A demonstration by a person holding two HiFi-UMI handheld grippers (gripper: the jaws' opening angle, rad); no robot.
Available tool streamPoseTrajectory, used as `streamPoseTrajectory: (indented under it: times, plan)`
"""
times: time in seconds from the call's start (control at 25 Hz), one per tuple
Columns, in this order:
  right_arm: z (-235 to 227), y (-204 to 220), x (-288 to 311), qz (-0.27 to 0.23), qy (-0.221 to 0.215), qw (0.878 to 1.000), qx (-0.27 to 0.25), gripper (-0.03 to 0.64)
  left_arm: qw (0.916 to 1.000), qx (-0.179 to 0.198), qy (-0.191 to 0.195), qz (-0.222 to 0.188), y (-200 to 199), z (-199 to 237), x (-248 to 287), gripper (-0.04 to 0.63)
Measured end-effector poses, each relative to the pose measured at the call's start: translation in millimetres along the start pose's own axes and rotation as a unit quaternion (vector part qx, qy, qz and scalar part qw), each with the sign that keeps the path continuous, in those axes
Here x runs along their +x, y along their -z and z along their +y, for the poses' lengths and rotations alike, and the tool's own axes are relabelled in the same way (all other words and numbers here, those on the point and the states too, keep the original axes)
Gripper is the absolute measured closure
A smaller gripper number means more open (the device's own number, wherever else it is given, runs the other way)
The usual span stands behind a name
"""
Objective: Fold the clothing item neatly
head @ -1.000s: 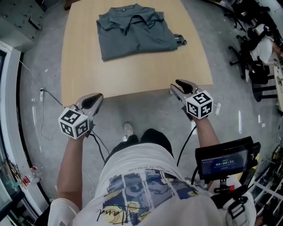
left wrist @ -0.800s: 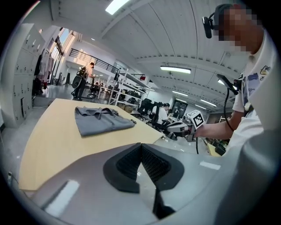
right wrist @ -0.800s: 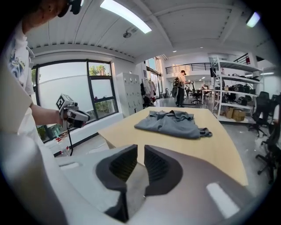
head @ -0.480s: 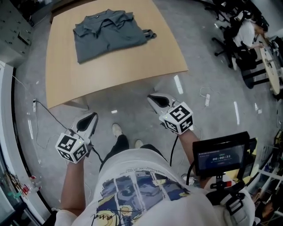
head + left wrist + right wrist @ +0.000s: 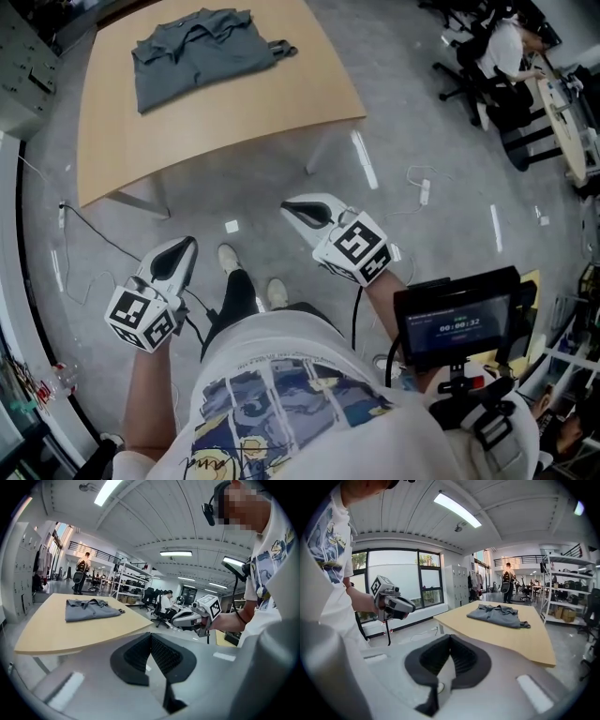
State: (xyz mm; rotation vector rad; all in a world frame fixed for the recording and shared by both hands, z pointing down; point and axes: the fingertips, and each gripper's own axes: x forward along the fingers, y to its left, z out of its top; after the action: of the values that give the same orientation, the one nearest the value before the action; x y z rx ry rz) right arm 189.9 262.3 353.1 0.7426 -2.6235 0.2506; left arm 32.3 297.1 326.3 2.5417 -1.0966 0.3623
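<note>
**Backed off, fold looked finished**

I had pulled away from the table. The grey shirt stayed folded at its far end. My left gripper and right gripper were pressed together, holding nothing.

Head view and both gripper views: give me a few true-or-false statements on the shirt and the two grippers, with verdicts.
1. The grey shirt lies on the table. True.
2. The left gripper is shut on the shirt. False: it is shut on nothing, over the floor.
3. The right gripper has its jaws apart. False: they are together, with nothing between them.
4. Both grippers are off the table. True.
5. The shirt hangs over the table's edge. False: it lies wholly on the top.
</note>
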Motion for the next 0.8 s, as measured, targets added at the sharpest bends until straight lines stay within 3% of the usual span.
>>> streamPoseTrajectory:
  times: [0.48,0.8]
  plan:
    - [29.8,15.1,-33.7,0.010,-0.017,1.000,-0.023,0.614,0.9999,-0.004,0.007,0.011,18.3,-41.5,2.5,0.589]
    - [33.6,16.0,-30.7,0.010,-0.022,0.999,-0.025,0.614,0.9999,-0.006,0.005,0.015,21.4,-40.6,0.3,0.589]
